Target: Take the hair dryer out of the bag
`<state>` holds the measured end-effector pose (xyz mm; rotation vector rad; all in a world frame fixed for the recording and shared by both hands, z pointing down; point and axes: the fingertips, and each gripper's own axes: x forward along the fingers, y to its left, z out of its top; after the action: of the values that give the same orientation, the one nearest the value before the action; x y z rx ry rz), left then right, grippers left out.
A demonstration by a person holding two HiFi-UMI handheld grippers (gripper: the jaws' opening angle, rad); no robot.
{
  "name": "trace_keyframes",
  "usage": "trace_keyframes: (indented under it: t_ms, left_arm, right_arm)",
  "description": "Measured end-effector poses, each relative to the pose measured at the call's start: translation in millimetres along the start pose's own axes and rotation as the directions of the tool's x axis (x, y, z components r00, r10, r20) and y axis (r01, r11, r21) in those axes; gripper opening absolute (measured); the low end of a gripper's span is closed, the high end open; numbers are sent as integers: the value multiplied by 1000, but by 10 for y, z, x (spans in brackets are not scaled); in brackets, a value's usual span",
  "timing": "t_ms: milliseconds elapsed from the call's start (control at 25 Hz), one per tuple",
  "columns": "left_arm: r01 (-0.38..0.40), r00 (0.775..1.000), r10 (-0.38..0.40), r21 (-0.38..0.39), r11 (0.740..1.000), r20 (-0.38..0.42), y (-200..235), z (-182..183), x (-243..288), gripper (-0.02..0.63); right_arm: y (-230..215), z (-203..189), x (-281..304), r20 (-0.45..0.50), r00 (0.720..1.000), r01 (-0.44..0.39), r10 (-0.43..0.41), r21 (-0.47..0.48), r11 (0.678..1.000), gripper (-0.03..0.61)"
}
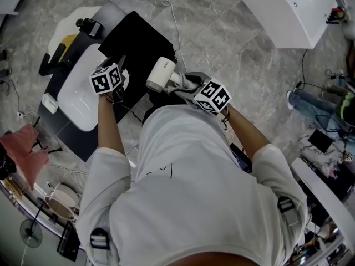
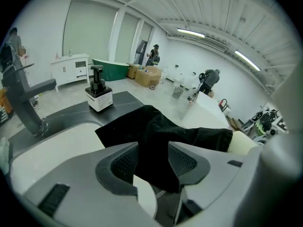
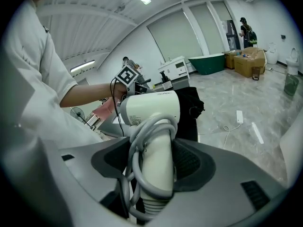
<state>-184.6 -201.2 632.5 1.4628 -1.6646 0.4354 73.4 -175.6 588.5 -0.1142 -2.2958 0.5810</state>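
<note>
A white hair dryer (image 1: pixel 161 73) with its grey cord wound round the handle hangs clear of the black bag (image 1: pixel 138 43), which lies on the dark counter (image 1: pixel 75 140). My right gripper (image 1: pixel 186 82) is shut on the handle; in the right gripper view the pads (image 3: pixel 189 161) press its sides below the barrel (image 3: pixel 151 109). My left gripper (image 1: pixel 118 66) is at the bag's near left edge. Its jaws (image 2: pixel 153 157) stand open with the black fabric (image 2: pixel 156 126) lying between and beyond them. The dryer's cream end (image 2: pixel 244 143) shows at the right.
A white basin (image 1: pixel 83 93) is set in the counter, with a dark faucet (image 2: pixel 21 93) and a soap dispenser (image 2: pixel 99 94) behind it. A white bathtub (image 1: pixel 294 10) stands far right. A cable (image 1: pixel 175 21) runs over the marble floor. People stand in the background.
</note>
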Motion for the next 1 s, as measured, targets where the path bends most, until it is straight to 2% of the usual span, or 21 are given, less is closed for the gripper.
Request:
trace_keyframes:
  t_ms: [280, 480, 680, 1000]
  left_arm:
    - [-105, 993, 110, -98, 990, 51, -90, -226, -375, 203]
    - [-178, 982, 185, -135, 975, 41, -246, -562, -575, 153]
    - [-236, 966, 251, -175, 956, 68, -323, -776, -760, 46]
    - [-273, 945, 303, -210, 939, 126, -288, -840, -1017, 32]
  right_arm:
    - [44, -10, -140, 0, 996, -91, 92, -54, 994, 267]
    - [113, -4, -189, 38, 987, -151, 153, -65, 986, 267]
    - [139, 21, -117, 71, 984, -160, 165, -66, 985, 267]
    - [303, 147, -8, 95, 982, -156, 165, -99, 983, 267]
